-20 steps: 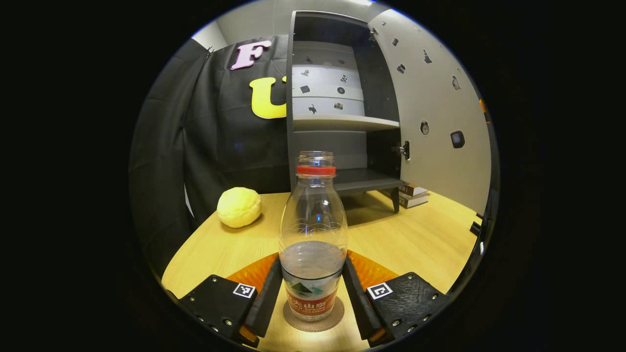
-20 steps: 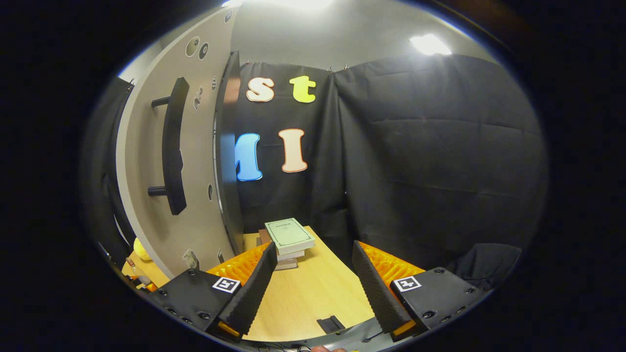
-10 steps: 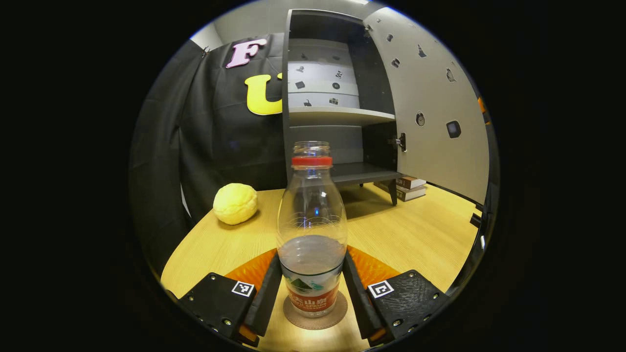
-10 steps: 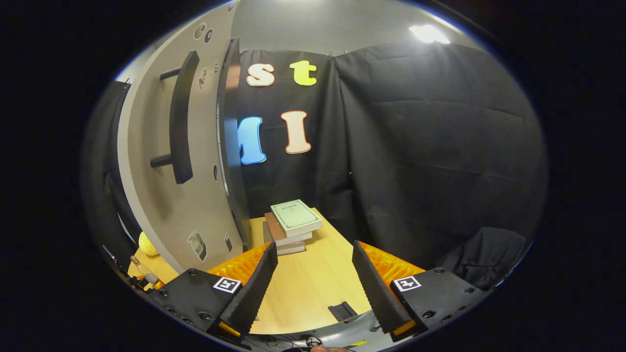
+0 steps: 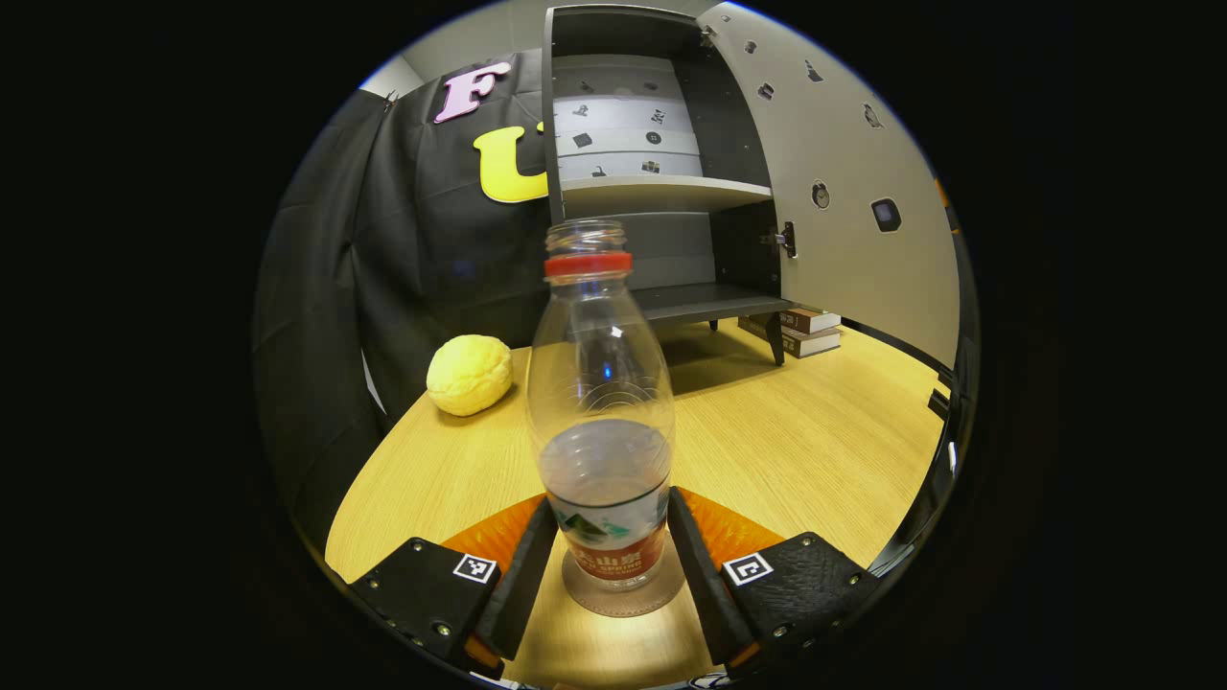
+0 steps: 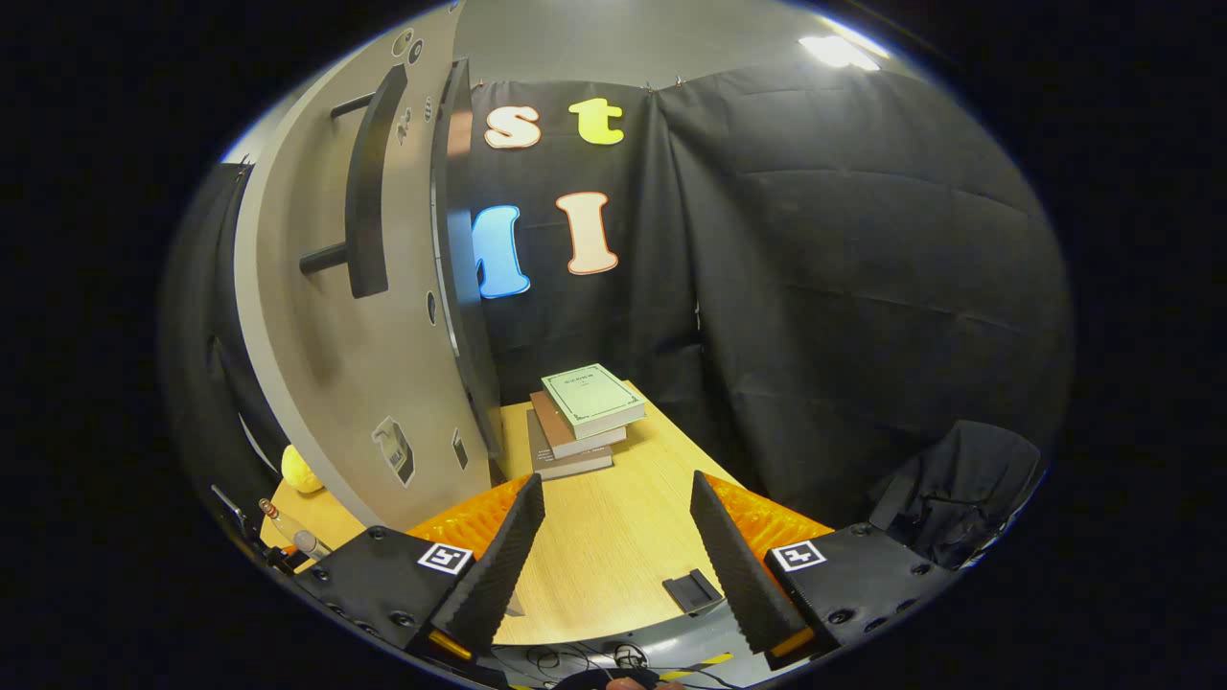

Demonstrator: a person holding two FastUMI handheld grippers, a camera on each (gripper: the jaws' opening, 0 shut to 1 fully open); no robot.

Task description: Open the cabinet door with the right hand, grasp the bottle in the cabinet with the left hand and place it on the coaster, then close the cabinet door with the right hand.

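The bottle (image 5: 602,422) is standing on the coaster (image 5: 623,598), between the left gripper (image 5: 606,565)'s fingers, which are flanking it; contact I cannot tell. The right gripper (image 6: 613,546) is gaping empty beside the open cabinet door (image 6: 316,316); next comes grabbing its handle (image 6: 369,187).

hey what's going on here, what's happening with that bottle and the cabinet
A person is working with a gripper in each hand. The left gripper has its fingers on either side of a bottle that stands upright on a round coaster on the wooden table; whether they press on it is unclear. The right gripper is open and empty, beside the cabinet door, which stands open. Closing the door is what is left.
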